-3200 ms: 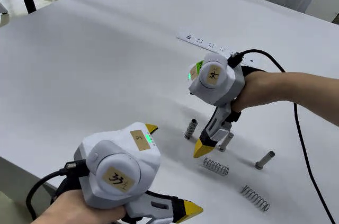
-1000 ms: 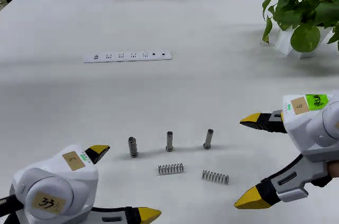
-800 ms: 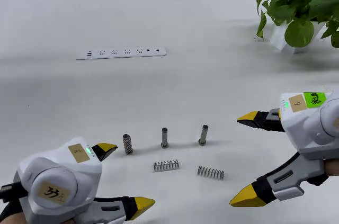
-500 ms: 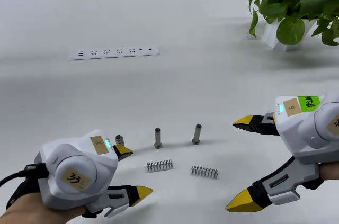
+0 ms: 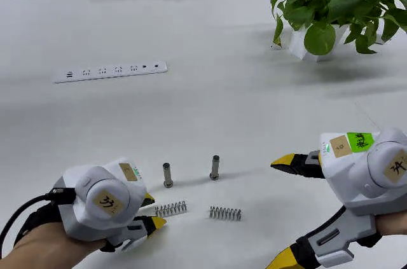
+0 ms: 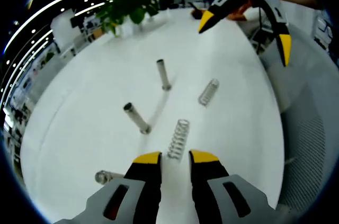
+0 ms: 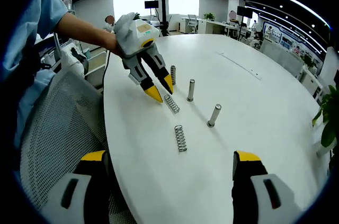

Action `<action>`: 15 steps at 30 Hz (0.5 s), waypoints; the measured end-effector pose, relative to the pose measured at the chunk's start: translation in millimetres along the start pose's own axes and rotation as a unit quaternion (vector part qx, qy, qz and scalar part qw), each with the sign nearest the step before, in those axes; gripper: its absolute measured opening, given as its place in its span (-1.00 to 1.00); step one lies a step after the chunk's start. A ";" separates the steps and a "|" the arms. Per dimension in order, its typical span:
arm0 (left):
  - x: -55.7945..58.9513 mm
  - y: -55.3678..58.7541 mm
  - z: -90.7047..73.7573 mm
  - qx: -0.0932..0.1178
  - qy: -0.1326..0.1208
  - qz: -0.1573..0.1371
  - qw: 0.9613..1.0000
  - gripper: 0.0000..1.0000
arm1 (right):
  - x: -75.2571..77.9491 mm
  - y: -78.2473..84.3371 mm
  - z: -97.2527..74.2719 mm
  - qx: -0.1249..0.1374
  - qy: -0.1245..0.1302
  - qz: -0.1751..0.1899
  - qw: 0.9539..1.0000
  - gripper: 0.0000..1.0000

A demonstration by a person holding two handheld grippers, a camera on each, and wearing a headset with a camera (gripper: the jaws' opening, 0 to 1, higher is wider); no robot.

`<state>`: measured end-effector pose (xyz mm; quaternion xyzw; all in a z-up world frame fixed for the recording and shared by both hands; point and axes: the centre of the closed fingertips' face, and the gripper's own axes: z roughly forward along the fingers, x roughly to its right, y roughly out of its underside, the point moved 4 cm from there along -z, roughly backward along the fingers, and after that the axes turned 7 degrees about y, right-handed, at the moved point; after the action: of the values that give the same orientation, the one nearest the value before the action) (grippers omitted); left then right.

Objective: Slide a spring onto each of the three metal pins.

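Two coiled wire springs lie loose on the smooth white bench.
The left gripper has its yellow-tipped jaws slightly apart at one spring's end, and the right gripper gapes wide. Two bare steel pins stand upright; a third pin wears a spring.

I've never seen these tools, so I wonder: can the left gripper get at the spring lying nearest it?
Probably yes: the left gripper is open, the spring lies just ahead between its tips, and nothing stands in between.
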<state>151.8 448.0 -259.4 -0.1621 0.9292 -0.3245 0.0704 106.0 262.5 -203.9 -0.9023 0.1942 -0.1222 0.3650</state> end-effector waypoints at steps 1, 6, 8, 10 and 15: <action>-0.2 0.2 0.9 -0.003 0.001 0.002 1.000 -0.61 | -0.2 0.4 0.1 0.000 0.000 0.001 1.000 0.98; -2.0 -0.2 4.4 -0.011 0.005 0.000 1.000 -0.62 | -1.0 0.9 0.6 0.002 0.001 0.006 1.000 0.98; -1.8 -1.9 6.1 -0.013 0.007 -0.001 1.000 -0.63 | -1.4 0.2 1.3 0.005 0.001 0.010 1.000 0.98; -2.4 -2.0 8.3 -0.019 0.010 -0.001 1.000 -0.64 | -2.3 -0.3 2.1 0.006 0.000 0.012 1.000 0.98; -0.8 -2.1 10.6 -0.028 0.021 -0.013 0.999 -0.72 | -5.2 -1.5 4.5 0.014 0.000 0.018 1.000 0.97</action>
<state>155.6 440.6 -266.3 -0.1689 0.9371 -0.3025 0.0418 103.3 268.5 -206.4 -0.8935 0.2093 -0.1183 0.3793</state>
